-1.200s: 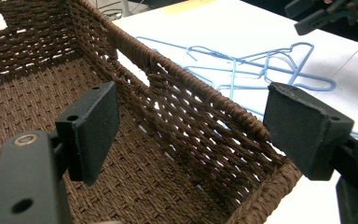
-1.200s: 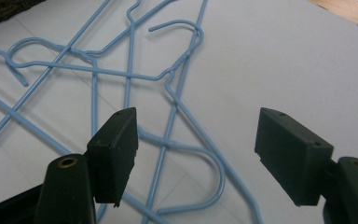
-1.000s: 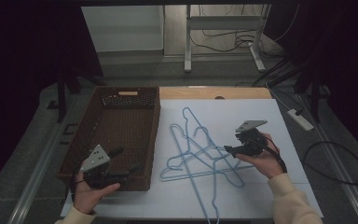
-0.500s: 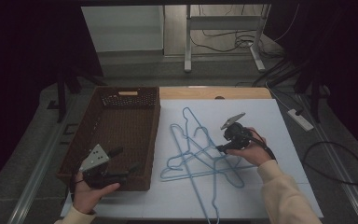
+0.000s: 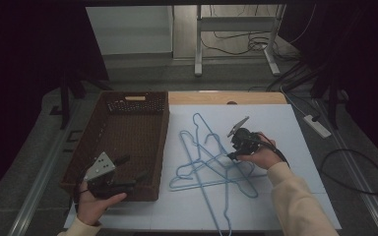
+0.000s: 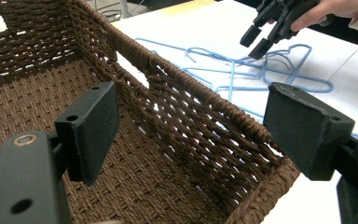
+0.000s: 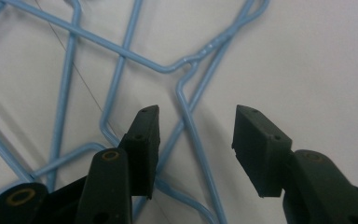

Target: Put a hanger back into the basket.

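Several light-blue wire hangers (image 5: 209, 164) lie tangled on the white sheet (image 5: 285, 128). My right gripper (image 5: 232, 155) points down onto the pile. In the right gripper view its jaws (image 7: 196, 122) straddle one hanger wire (image 7: 185, 112); they have just been closing, but the pads stand apart from the wire. My left gripper (image 5: 130, 171) stays at the near right corner of the brown wicker basket (image 5: 123, 132). In the left gripper view, it (image 6: 198, 135) is wide open with the basket wall (image 6: 200, 116) between its jaws, untouched. That view also has the right gripper (image 6: 261, 39) over the hangers (image 6: 242, 70).
The basket takes up the table's left side and has nothing in it. A bare wooden strip (image 5: 226, 97) runs along the table's far edge. A power strip (image 5: 316, 125) and cables (image 5: 354, 172) lie on the floor at the right.
My right gripper has moved left and down onto the hanger pile, and its jaws have narrowed around a wire. The left gripper has kept still.
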A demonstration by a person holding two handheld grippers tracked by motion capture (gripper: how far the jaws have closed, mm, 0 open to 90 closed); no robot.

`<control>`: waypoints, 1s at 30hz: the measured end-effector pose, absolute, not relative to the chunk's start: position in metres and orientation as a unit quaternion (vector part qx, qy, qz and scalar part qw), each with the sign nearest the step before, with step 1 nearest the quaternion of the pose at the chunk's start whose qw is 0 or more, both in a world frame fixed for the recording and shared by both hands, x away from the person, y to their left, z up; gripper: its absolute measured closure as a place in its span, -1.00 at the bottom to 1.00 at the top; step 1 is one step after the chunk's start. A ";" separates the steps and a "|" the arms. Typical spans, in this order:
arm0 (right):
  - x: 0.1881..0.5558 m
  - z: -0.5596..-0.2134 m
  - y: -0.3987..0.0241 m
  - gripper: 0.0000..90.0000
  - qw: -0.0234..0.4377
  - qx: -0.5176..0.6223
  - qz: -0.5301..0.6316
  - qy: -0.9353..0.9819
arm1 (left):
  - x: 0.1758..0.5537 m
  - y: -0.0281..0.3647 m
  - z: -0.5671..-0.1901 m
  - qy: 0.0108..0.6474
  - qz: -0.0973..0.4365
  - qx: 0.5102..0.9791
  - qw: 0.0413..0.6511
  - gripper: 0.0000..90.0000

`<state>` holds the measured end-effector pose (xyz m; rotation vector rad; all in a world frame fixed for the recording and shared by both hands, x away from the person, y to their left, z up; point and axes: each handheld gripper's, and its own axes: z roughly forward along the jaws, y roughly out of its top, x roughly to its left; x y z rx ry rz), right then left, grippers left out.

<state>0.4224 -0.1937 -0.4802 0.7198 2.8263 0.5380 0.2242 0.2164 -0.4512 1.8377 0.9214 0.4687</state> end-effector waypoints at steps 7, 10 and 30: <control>0.427 -0.485 -0.198 0.30 0.089 0.226 0.157 0.957 | 0.225 0.217 -0.451 0.383 0.197 0.755 0.494 -0.59; 0.429 -0.488 -0.197 0.35 0.094 0.215 0.144 0.961 | 0.225 0.216 -0.451 0.383 0.196 0.756 0.494 -0.59; 0.423 -0.491 -0.186 0.93 0.108 0.101 0.100 0.984 | 0.225 0.214 -0.452 0.379 0.192 0.759 0.493 -0.58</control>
